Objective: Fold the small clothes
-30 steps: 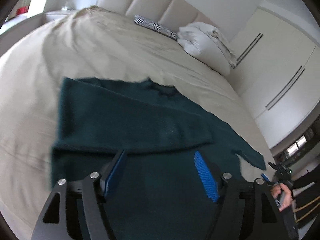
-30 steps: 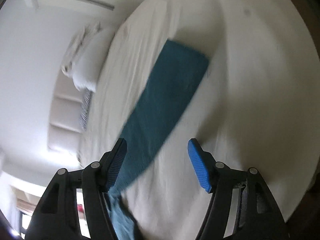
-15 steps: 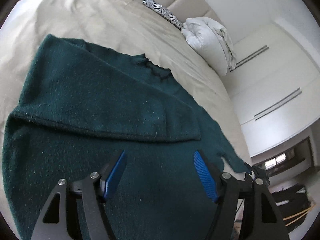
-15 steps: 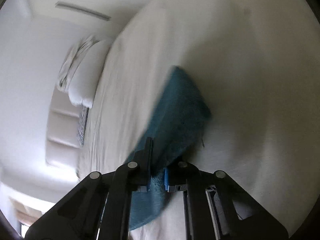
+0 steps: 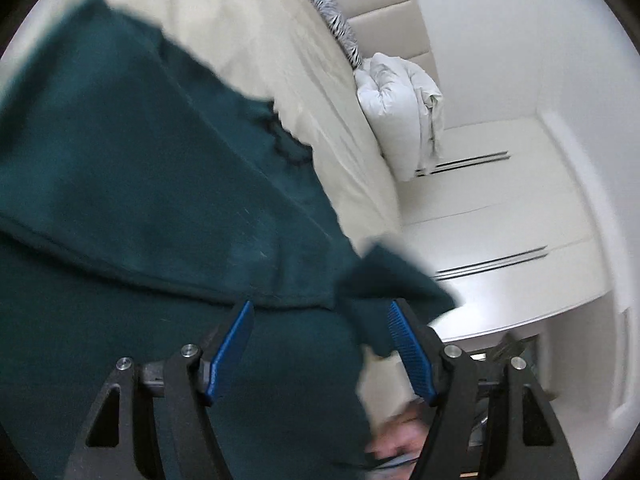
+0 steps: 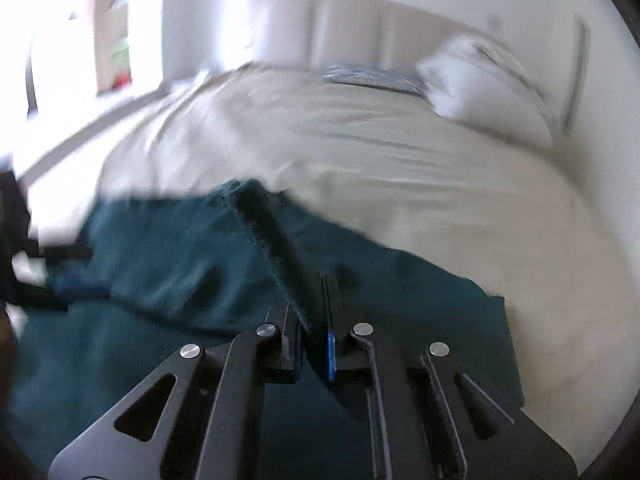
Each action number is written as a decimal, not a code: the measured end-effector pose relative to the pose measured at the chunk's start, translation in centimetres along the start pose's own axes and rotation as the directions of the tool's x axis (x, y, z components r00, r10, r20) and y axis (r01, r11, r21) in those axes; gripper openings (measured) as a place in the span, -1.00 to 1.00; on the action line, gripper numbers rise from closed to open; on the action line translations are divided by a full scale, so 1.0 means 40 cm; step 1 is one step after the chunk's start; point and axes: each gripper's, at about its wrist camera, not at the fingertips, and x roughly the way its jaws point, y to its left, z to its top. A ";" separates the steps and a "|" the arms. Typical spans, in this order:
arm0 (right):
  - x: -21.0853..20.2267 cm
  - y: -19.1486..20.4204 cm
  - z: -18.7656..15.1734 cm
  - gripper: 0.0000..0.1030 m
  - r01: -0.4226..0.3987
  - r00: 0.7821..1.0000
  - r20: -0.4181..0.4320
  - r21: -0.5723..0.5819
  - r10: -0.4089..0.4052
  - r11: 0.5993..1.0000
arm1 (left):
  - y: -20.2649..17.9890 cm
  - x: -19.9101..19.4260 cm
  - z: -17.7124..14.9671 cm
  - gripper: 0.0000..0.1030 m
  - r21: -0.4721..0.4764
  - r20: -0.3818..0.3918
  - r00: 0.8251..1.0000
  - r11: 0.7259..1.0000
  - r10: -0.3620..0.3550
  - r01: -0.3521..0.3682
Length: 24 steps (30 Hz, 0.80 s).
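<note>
A dark teal sweater lies spread on a cream bed, one sleeve folded across its body. My left gripper is open and empty just above the sweater's lower part. A raised sleeve end hangs in front of its right finger. In the right wrist view my right gripper is shut on the sweater's sleeve and holds it lifted over the garment.
A white pillow and a zebra-patterned cushion lie by the padded headboard. White wardrobe doors stand to the right of the bed. A hand shows low in the left wrist view.
My right gripper closed on the sleeve, lifted it and swung it over the sweater. My left gripper has moved lower and closer over the garment, still open.
</note>
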 end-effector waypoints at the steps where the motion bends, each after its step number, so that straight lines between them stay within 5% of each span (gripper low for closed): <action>1: 0.016 0.031 -0.008 -0.86 -0.002 1.000 -0.005 -0.015 0.002 1.000 | -0.002 0.011 0.004 0.39 -0.017 -0.017 1.000 1.000 -0.020 0.020; 7: 0.015 0.162 -0.067 -0.86 0.033 0.999 -0.013 -0.073 -0.034 0.997 | -0.042 0.061 0.018 0.60 -0.041 -0.073 0.994 0.996 -0.080 0.077; 11: -0.008 0.191 -0.104 -0.86 0.038 0.999 0.002 -0.102 -0.038 0.994 | -0.070 0.115 0.021 0.54 -0.012 -0.129 0.991 1.000 -0.030 0.029; 14: -0.016 0.192 -0.103 -0.86 0.020 1.000 0.011 -0.111 -0.019 0.994 | -0.060 0.159 0.028 -0.05 -0.034 -0.184 0.983 0.999 -0.021 0.015; 16: -0.013 0.199 -0.104 -0.86 0.009 1.000 0.012 -0.120 -0.007 0.993 | -0.059 0.174 0.031 -0.80 -0.029 -0.203 0.979 1.000 0.002 -0.008; 20: -0.030 0.187 -0.115 -0.77 -0.060 0.998 -0.001 -0.073 0.060 0.995 | -0.084 0.161 0.036 -0.85 0.044 -0.189 0.981 0.999 0.039 -0.032; 23: -0.070 0.125 -0.129 -0.44 -0.181 0.983 0.039 0.084 0.179 0.980 | -0.131 0.122 0.058 -0.85 0.146 -0.148 0.984 0.987 0.094 -0.073; 24: -0.081 0.097 -0.135 -0.16 -0.224 0.974 0.057 0.158 0.218 0.962 | -0.149 0.110 0.068 -0.85 0.183 -0.131 0.985 0.979 0.111 -0.085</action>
